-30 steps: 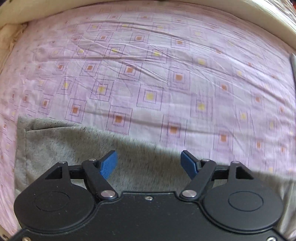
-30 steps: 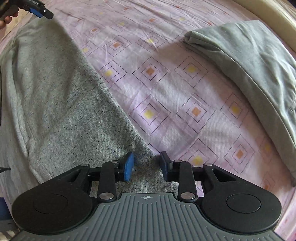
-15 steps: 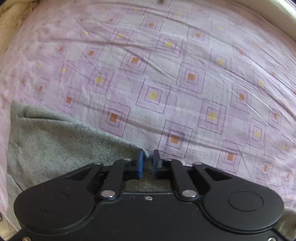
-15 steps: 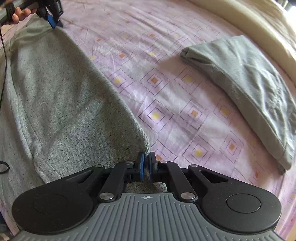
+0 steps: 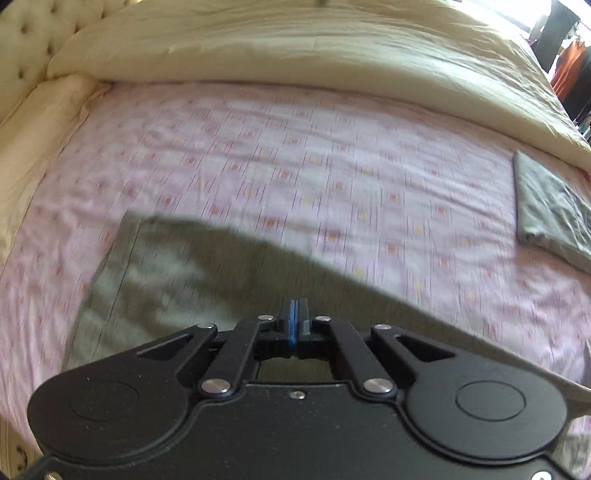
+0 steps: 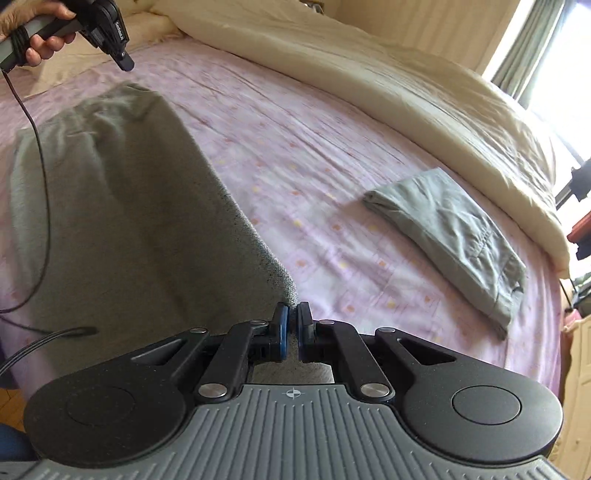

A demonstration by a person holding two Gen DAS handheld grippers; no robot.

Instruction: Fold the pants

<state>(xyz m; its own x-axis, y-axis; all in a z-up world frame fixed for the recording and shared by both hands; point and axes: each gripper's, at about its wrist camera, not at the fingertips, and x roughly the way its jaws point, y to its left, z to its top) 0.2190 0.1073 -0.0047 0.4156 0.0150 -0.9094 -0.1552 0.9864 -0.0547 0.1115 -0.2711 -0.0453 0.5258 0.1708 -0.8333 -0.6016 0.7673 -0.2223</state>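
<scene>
Bed (image 6: pixel 332 155); right-view-only hand (image 6: pixel 33 33), pants (image 6: pixel 122 206)

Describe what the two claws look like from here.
Left claw: all-black body, round hubs, silver rivets, blue pads. Right claw: same black linkage and blue pads, but with a ribbed grey plate bearing a crosshair mark. A bare hand grips the grey handle; a black cable trails.

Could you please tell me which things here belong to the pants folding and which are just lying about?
In the job: grey pants, left gripper, right gripper, both shut on the fabric.

Lying about: folded grey garment, cream duvet, patterned bedsheet.
</scene>
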